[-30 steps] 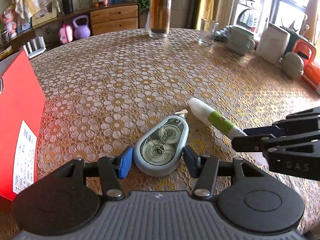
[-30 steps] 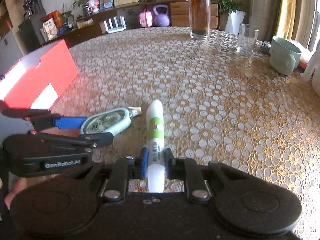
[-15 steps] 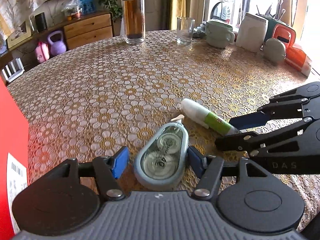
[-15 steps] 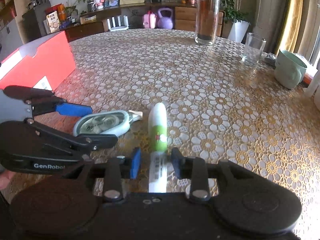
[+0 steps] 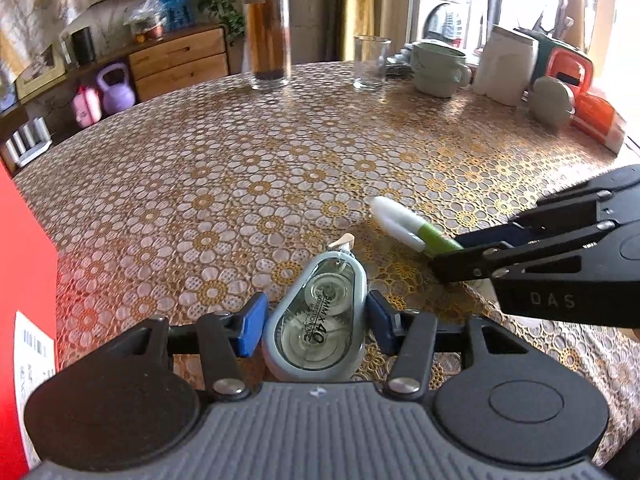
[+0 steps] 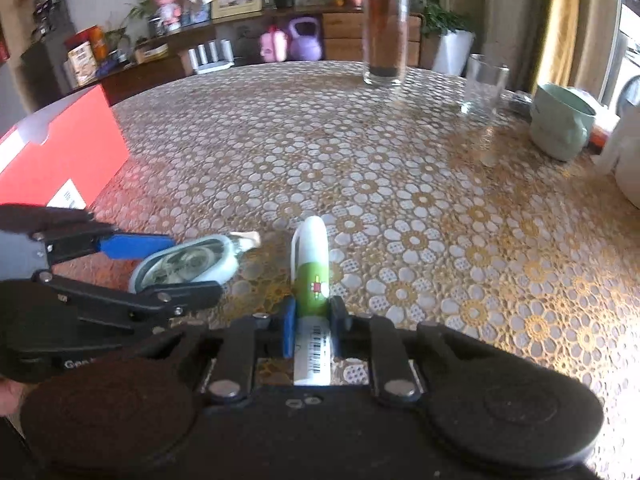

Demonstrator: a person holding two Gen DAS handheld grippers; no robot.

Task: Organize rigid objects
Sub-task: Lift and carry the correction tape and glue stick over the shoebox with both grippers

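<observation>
A grey correction tape dispenser point(image 5: 320, 328) lies on the lace tablecloth point(image 5: 280, 160) between the blue pads of my left gripper point(image 5: 314, 326). Its jaws are closing, and both pads touch the dispenser's sides. To its right lies a white and green pen point(image 5: 400, 224), cap pointing away. My right gripper point(image 5: 450, 254) is shut on the pen's barcoded rear end. In the right wrist view the pen point(image 6: 312, 264) runs straight out from the right gripper point(image 6: 313, 330). On the left there, the left gripper point(image 6: 188, 268) holds the dispenser point(image 6: 188, 258).
A red box point(image 5: 24, 280) stands at the table's left edge, close to my left gripper. Far across the table are a tall jar point(image 5: 267, 32), a drinking glass point(image 5: 370, 62), a green mug point(image 5: 438, 68), a white container point(image 5: 506, 64) and an orange item point(image 5: 592, 116).
Half a second ago both grippers stood wider, pads clear of the dispenser and the pen. Both have since closed back onto them. Neither object has shifted on the cloth.
</observation>
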